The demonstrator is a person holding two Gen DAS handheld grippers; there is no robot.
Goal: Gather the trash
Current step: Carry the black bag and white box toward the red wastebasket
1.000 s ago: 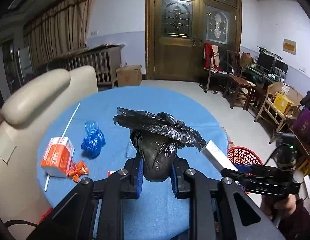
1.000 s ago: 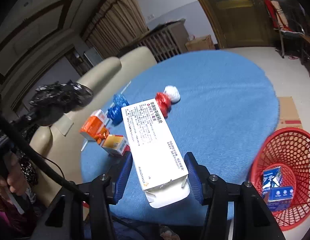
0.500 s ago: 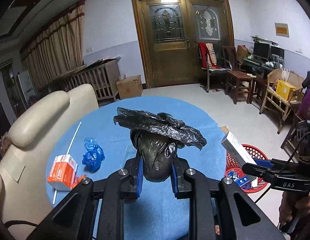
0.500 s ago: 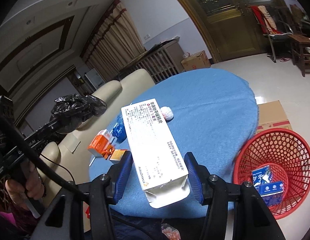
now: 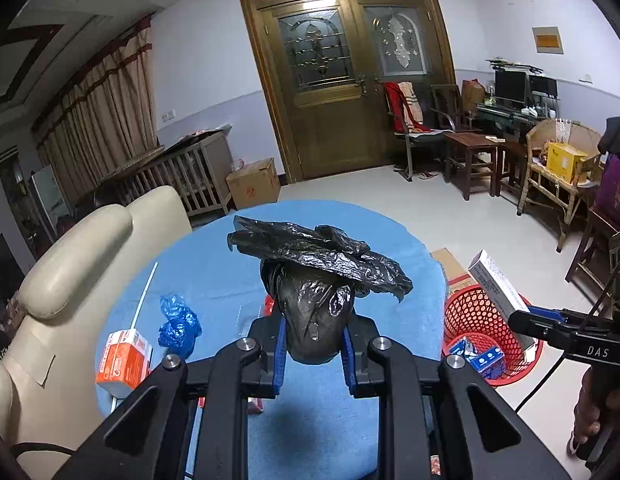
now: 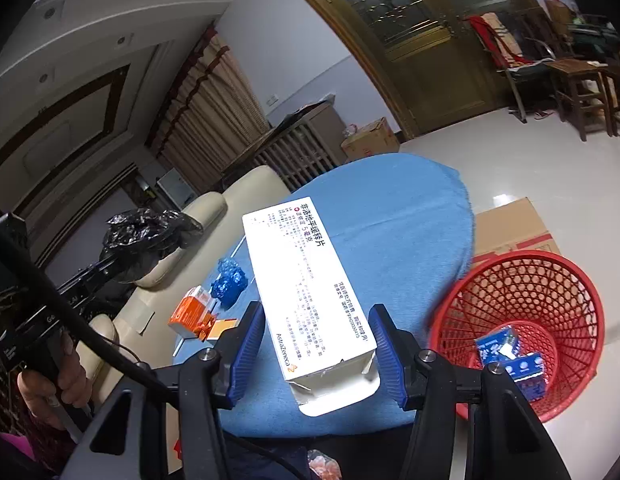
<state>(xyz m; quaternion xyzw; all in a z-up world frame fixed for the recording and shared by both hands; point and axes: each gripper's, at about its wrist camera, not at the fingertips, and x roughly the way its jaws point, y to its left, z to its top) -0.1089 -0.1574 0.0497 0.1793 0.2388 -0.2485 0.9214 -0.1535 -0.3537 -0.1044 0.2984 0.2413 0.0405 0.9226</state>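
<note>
My left gripper (image 5: 314,340) is shut on a knotted black plastic bag (image 5: 314,304), held above the round blue table (image 5: 214,264). My right gripper (image 6: 316,344) is shut on a long white medicine box (image 6: 310,292), held above the table's edge to the left of the red mesh basket (image 6: 522,280). The box also shows in the left wrist view (image 5: 498,284), over the basket (image 5: 470,312). Blue packets (image 6: 510,356) lie inside the basket. The black bag shows in the right wrist view (image 6: 146,232).
On the table lie a crumpled blue bag (image 5: 178,320), an orange-and-white carton (image 5: 124,356), a white straw (image 5: 144,296) and small wrappers. A cream sofa (image 5: 70,264) stands left of the table. A flat cardboard box (image 6: 510,228) lies on the floor behind the basket.
Both grippers have risen and pulled back from the table. The right gripper with the white box has moved toward the red basket. Both grips are unchanged.
</note>
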